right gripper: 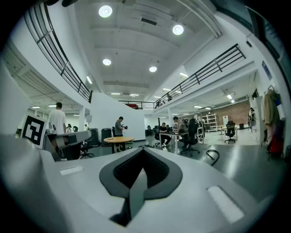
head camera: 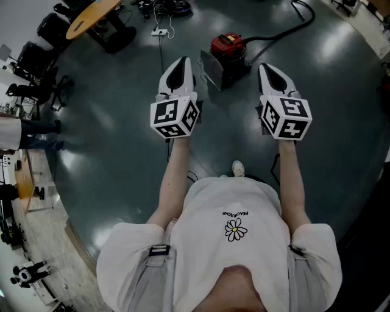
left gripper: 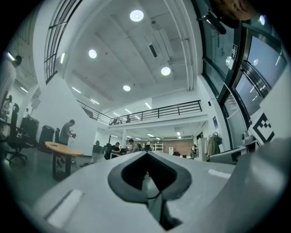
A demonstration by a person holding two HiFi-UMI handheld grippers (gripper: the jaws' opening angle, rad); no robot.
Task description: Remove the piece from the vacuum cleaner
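standing on an open floor, the person holds both tools up in the air, and the task looks to me not yet begun: this is the approach step, before any contact. far at the upper left a wooden table [head camera: 91, 15] stands aside and takes no part, so no tabletop edge or corner can serve for places here; the work is on the dark floor [head camera: 122, 122]. the left gripper [head camera: 181, 63] hangs in front of the person with its jaws pressed together and nothing between them; its own view shows only the hall beyond the tip. ahead, between the two tools, the vacuum cleaner [head camera: 228, 46] stands upright on the floor, red on top, well apart from both grippers. a grey flat piece [head camera: 214, 72] sits against its near left side, and i judge this is the piece to remove, though i cannot tell how it is fixed. a black hose [head camera: 277, 33] runs from the cleaner to the right. the right gripper [head camera: 267, 68] is held level with the left one, its jaws likewise closed on nothing. the next move, in my judgement, calls for lowering toward the cleaner, spreading one gripper's jaws for the piece, and perhaps steadying the body with the other. counted: two grippers, one vacuum cleaner, one grey piece, one hose, one table.
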